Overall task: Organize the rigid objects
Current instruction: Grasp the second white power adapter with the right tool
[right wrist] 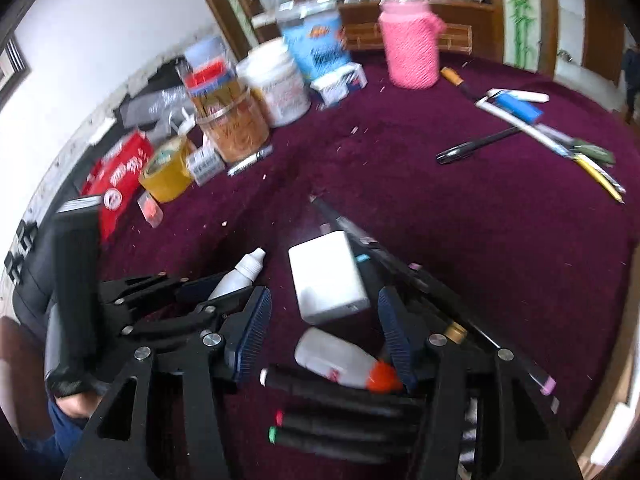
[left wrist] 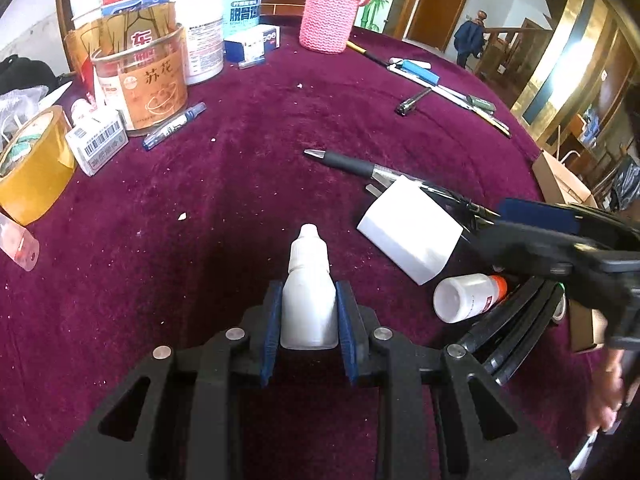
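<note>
Left wrist view shows the left gripper clamped on a white dropper bottle above the maroon tablecloth, while the right gripper hangs open, empty, over an orange-capped bottle.

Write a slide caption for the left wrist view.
Left gripper clamps a white dropper bottle upright above the maroon tablecloth.
</note>
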The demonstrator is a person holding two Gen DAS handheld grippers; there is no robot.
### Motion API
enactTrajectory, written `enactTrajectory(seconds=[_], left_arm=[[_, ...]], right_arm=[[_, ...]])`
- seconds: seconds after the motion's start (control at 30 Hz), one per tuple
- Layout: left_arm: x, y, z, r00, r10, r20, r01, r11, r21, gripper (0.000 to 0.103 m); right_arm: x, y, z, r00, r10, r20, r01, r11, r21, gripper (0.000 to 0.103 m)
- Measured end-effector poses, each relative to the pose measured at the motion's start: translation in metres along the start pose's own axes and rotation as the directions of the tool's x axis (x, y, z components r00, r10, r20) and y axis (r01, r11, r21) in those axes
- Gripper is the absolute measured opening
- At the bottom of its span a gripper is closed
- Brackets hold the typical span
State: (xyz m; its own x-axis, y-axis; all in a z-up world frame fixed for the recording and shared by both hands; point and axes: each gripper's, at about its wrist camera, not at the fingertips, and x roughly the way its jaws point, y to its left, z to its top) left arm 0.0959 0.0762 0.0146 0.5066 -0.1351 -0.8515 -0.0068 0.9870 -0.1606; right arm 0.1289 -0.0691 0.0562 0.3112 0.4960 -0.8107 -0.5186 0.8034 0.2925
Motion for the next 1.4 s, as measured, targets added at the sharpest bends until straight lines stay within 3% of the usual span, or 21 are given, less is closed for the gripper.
enactTrajectory(seconds=[0.1, 0.2, 0.3, 0.43, 0.47, 0.6, 0.67, 0.9, 1.07, 1.33, 1.4], left_arm=[[-0.001, -0.002, -0.001, 1.0, 0.006, 0.0, -0.006, 1.0, 0.002, 0.023], [-0.002, 0.0, 0.0, 1.0, 0.007, -0.002, -0.007, 1.0, -0.01, 0.023], [-0.002, -0.001, -0.001, 1.0, 0.029, 0.0, -0.029, 1.0, -0.004, 0.023], [0.0, -0.008, -0.002, 0.998, 0.069, 0.009, -0.069, 0.997, 0.033, 0.023], [0.0, -0.009, -0.002, 0.997, 0.074, 0.011, -0.075, 0.996, 0.039, 0.023], [0.001, -0.013, -0.003, 0.995, 0.094, 0.026, -0.096, 0.994, 0.059, 0.023], [-0.001, -0.013, -0.002, 0.996, 0.078, 0.034, -0.08, 0.995, 0.054, 0.023], [-0.005, -0.006, 0.001, 0.998, 0.041, 0.049, -0.042, 0.999, 0.018, 0.023], [0.001, -0.008, 0.0, 0.998, 0.06, 0.034, -0.062, 0.998, 0.031, 0.023], [0.003, -0.013, -0.001, 0.995, 0.083, 0.047, -0.086, 0.995, 0.055, 0.023], [0.003, -0.014, -0.001, 0.995, 0.087, 0.048, -0.09, 0.994, 0.061, 0.023]], right_arm=[[0.023, 0.007, 0.007, 0.997, -0.067, -0.041, 0.066, 0.997, -0.038, 0.05], [0.033, 0.006, 0.008, 0.997, -0.046, -0.056, 0.044, 0.998, -0.035, 0.05], [0.043, 0.011, 0.007, 0.994, -0.081, -0.07, 0.076, 0.994, -0.073, 0.05], [0.053, 0.029, 0.008, 0.983, -0.177, -0.053, 0.165, 0.97, -0.18, 0.049], [0.054, 0.031, 0.008, 0.98, -0.193, -0.054, 0.179, 0.965, -0.191, 0.044], [0.053, 0.034, 0.006, 0.971, -0.235, -0.048, 0.222, 0.956, -0.194, 0.043], [0.047, 0.031, 0.004, 0.976, -0.216, -0.031, 0.209, 0.966, -0.151, 0.042], [0.007, 0.003, -0.017, 0.997, -0.052, 0.06, 0.05, 0.998, 0.036, 0.042], [-0.005, -0.001, -0.031, 0.998, 0.019, 0.068, -0.023, 0.998, 0.062, 0.042], [0.005, 0.035, -0.045, 0.995, -0.093, 0.043, 0.099, 0.986, -0.137, 0.041], [0.006, 0.037, -0.047, 0.994, -0.099, 0.04, 0.104, 0.985, -0.141, 0.041]])
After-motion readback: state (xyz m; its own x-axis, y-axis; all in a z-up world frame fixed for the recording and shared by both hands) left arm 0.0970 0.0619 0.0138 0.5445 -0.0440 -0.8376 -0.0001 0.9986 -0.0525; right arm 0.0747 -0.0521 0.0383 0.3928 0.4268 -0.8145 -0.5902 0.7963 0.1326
